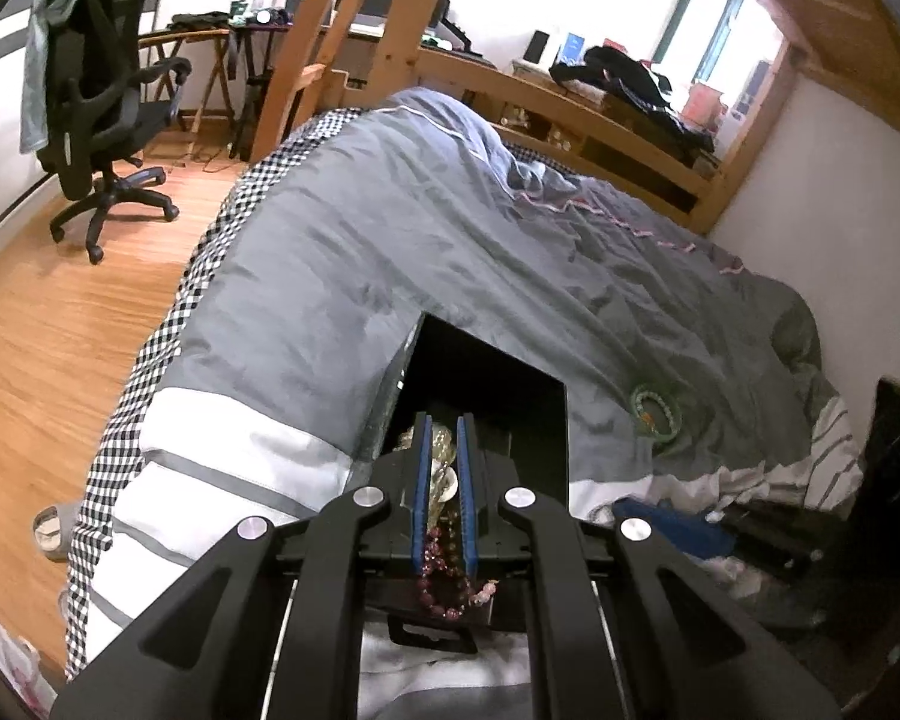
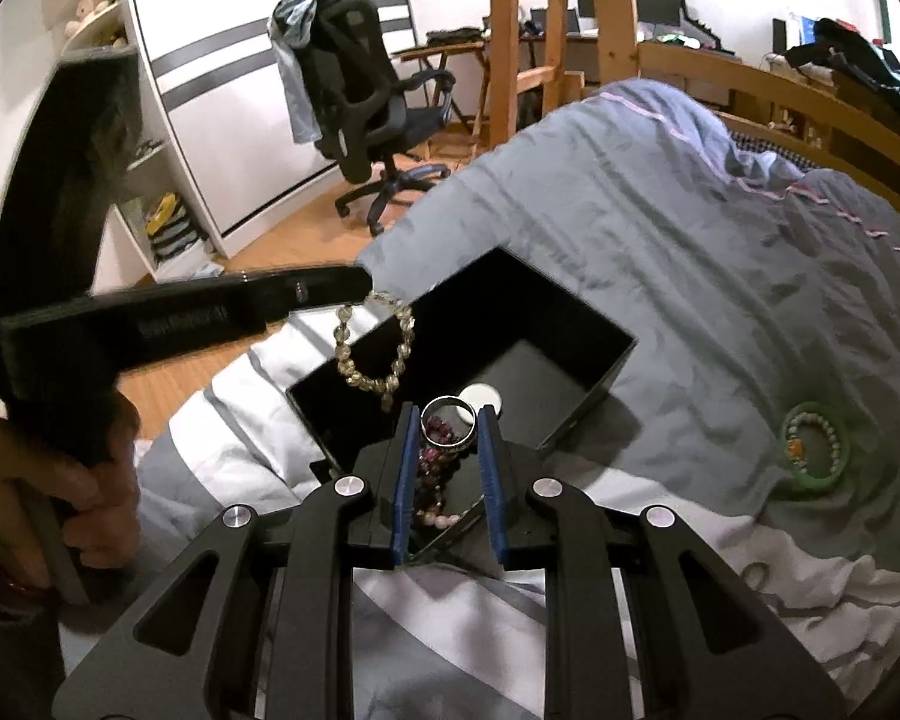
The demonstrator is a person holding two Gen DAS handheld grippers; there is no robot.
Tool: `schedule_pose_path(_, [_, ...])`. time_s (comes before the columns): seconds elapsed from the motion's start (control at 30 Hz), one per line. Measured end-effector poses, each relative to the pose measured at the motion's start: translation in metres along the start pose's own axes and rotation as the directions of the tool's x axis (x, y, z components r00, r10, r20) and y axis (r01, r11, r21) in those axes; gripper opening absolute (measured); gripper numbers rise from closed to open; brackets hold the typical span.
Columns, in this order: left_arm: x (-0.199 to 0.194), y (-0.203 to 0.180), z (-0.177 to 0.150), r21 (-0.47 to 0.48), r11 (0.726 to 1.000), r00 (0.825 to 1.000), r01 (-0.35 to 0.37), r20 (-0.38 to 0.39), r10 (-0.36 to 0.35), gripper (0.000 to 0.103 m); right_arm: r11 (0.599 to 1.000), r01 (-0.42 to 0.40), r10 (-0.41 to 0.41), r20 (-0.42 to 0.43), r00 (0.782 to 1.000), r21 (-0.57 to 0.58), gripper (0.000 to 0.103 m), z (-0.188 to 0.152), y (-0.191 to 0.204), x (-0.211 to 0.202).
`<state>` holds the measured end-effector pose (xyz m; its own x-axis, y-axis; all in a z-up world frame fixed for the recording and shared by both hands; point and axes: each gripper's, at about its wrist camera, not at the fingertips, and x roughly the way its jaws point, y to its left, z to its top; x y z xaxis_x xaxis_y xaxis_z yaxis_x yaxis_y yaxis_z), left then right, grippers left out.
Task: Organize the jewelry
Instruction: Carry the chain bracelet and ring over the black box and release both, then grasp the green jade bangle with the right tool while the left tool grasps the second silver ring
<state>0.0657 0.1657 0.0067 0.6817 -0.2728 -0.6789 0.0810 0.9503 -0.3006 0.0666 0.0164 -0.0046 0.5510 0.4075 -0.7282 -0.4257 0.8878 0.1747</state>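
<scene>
An open black jewelry box (image 2: 570,330) sits on the grey quilt; it also shows in the left wrist view (image 1: 498,384). My left gripper (image 2: 366,285) is shut on a pale yellow bead bracelet (image 2: 378,348), which hangs over the box's near left wall. In the left wrist view the gripper (image 1: 444,426) holds these pale beads (image 1: 441,468) between its blue pads. My right gripper (image 2: 448,414) is shut on a silver ring-shaped bangle (image 2: 448,420) above the box. A dark red bead bracelet (image 2: 432,468) and a white round piece (image 2: 480,399) lie in the box.
A green bangle with bead bracelets (image 2: 813,447) lies on the quilt right of the box, also in the left wrist view (image 1: 657,411). A black office chair (image 2: 366,102) stands on the wooden floor. The bed's wooden ladder (image 2: 510,48) and rail stand behind.
</scene>
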Motion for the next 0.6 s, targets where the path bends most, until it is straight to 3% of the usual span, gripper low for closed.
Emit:
schedule_pose_path(0.1, [-0.001, 0.002, 0.001, -0.009, 1.000, 1.000, 0.000, 0.009, 0.001, 0.008, 1.000, -0.018, 0.018, -0.026, 1.000, 0.001, 0.021, -0.003, 0.003, 0.011])
schedule_pose_path(0.13, [-0.001, 0.003, 0.001, -0.009, 1.000, 1.000, 0.000, 0.010, 0.000, 0.010, 1.000, -0.022, 0.022, -0.036, 0.999, 0.003, 0.034, -0.003, 0.003, 0.014])
schedule_pose_path(0.17, [-0.001, 0.003, 0.001, -0.010, 1.000, 1.000, -0.004, 0.012, 0.004, 0.021, 1.000, -0.019, 0.019, -0.039, 0.999, 0.007, 0.064, -0.004, 0.003, 0.015])
schedule_pose_path(0.2, [-0.002, 0.003, 0.001, -0.010, 1.000, 1.000, -0.011, 0.019, 0.011, 0.040, 1.000, -0.015, 0.016, -0.025, 1.000, 0.018, 0.076, -0.005, 0.001, 0.013])
schedule_pose_path(0.23, [-0.002, 0.003, 0.001, -0.010, 1.000, 0.999, -0.017, 0.028, 0.017, 0.049, 0.999, -0.015, 0.015, 0.006, 1.000, 0.036, 0.089, -0.006, -0.002, 0.009])
schedule_pose_path(0.37, [-0.012, 0.002, 0.003, -0.018, 0.999, 0.995, -0.036, 0.092, 0.037, 0.087, 0.992, 0.005, -0.013, 0.060, 0.998, 0.130, 0.093, -0.004, -0.029, -0.009])
schedule_pose_path(0.47, [-0.013, 0.001, 0.003, -0.019, 0.999, 0.993, -0.034, 0.108, 0.035, 0.097, 0.983, 0.053, -0.069, 0.083, 0.994, 0.175, 0.099, -0.004, -0.053, -0.027])
schedule_pose_path(0.6, [-0.010, -0.007, 0.003, -0.005, 1.000, 0.994, -0.019, 0.106, 0.019, 0.097, 0.960, 0.133, -0.163, 0.105, 0.981, 0.249, 0.099, -0.007, -0.098, -0.063])
